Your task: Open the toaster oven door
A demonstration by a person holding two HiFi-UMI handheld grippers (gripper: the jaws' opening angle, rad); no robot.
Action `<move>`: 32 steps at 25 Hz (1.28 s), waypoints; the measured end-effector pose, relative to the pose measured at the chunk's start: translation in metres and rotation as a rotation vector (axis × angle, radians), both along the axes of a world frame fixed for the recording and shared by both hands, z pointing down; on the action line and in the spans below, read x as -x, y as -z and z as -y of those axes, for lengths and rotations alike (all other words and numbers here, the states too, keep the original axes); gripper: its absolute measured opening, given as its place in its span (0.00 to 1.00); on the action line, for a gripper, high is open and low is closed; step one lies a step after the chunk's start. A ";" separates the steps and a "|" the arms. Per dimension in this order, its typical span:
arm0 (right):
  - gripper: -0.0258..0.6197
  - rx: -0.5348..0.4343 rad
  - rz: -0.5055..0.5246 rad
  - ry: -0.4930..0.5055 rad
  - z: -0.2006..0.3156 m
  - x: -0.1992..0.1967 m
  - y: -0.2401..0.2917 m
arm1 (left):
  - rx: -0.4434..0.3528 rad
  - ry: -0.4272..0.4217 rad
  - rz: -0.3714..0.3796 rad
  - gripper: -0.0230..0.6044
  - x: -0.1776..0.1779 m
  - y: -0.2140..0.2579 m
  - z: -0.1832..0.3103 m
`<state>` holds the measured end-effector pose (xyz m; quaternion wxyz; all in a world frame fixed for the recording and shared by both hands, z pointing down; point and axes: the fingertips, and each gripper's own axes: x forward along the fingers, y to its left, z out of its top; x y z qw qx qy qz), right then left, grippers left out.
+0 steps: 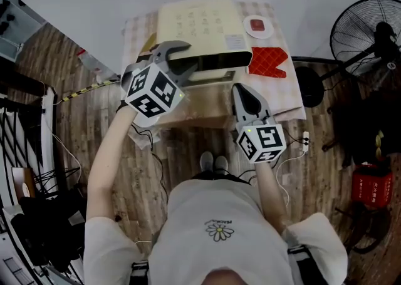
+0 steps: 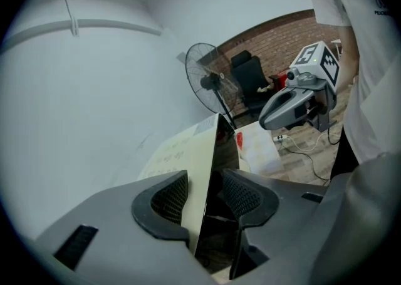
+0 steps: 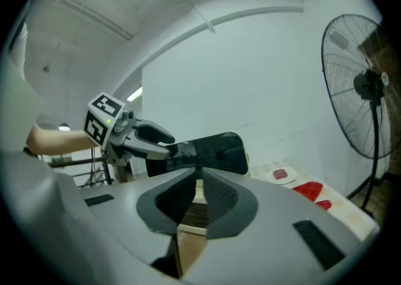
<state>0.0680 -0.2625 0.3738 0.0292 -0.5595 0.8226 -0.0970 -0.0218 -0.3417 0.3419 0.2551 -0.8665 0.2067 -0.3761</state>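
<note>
The toaster oven (image 1: 200,24) sits at the back of the worktop (image 1: 282,93), on a checked cloth. Its cream top faces up and its dark glass door (image 1: 216,61) faces the person.

The left tool (image 1: 190,59) comes in at the door's upper left corner with its jaws well apart. One jaw lies over the cream top and the other in front of the glass, so the top edge of the door runs between them. In the left gripper view neither pad is clearly pressing on anything. I cannot tell whether the door is fully shut or just cracked open. The right tool (image 1: 240,89) hovers low in front of the oven's right half, closed on nothing, with its tips together.

The door is probably stiff, a glass pane in a metal frame, and smooth enough for the pads to slip. It likely swings down from a hinge along the bottom. The best hold is the top edge or handle, towards the middle rather than the corner, since a pull at one end would twist it. The oven itself seems light (the cloth under it won't help) and may slide forward unless it is steadied.

A red mat (image 1: 268,62) lies just beside the oven's right front corner, and a small plate (image 1: 257,26) sits behind the mat. Neither is in the door's swing. The right tool is close to that path and may need to move aside. A fan (image 1: 366,27) stands on the floor, well apart.
</note>
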 end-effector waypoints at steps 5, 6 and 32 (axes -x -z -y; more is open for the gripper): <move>0.26 0.111 0.281 0.121 0.028 0.012 -0.008 | 0.006 -0.001 0.001 0.33 0.000 0.001 0.000; 0.28 0.131 0.323 0.125 0.031 0.013 -0.013 | 0.006 -0.001 0.001 0.33 0.000 0.001 0.000; 0.13 0.334 1.212 0.092 0.080 0.031 -0.085 | 0.005 0.003 0.005 0.34 -0.001 0.001 0.003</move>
